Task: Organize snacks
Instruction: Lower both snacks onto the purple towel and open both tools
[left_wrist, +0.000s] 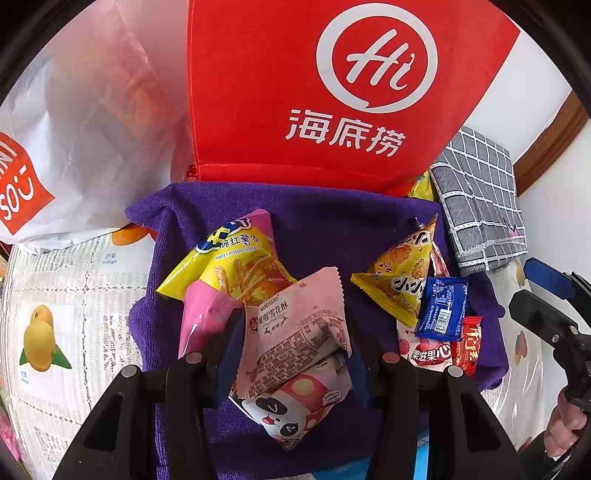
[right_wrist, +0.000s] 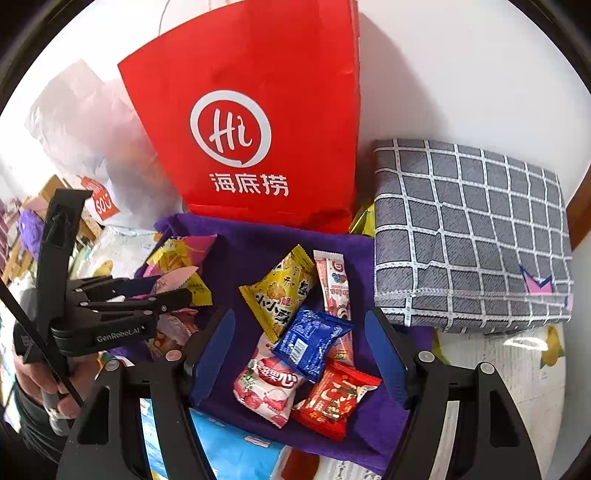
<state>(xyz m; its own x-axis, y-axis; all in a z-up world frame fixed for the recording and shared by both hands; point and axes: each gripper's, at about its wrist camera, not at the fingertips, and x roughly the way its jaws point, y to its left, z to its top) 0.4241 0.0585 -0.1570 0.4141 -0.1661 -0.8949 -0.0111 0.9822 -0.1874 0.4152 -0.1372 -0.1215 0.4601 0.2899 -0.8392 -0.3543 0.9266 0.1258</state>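
Several snack packets lie on a purple cloth (left_wrist: 314, 221) in front of a red paper bag (left_wrist: 332, 92). My left gripper (left_wrist: 291, 350) is shut on a pink wowo pastry packet (left_wrist: 295, 325), above a panda packet (left_wrist: 291, 413) and beside a yellow sweet potato sticks bag (left_wrist: 229, 266). My right gripper (right_wrist: 299, 354) is open over a blue packet (right_wrist: 312, 339), a pink-white candy packet (right_wrist: 266, 387) and a red packet (right_wrist: 336, 398). A yellow triangular packet (right_wrist: 280, 288) lies just beyond. The left gripper also shows in the right wrist view (right_wrist: 173, 291), holding the pink packet.
A folded grey checked cloth (right_wrist: 469, 236) lies at the right. A white plastic bag (left_wrist: 81, 129) stands left of the red bag (right_wrist: 255, 129). A fruit-print tablecloth (left_wrist: 55, 314) covers the table. A light blue package (right_wrist: 236, 454) lies near the front edge.
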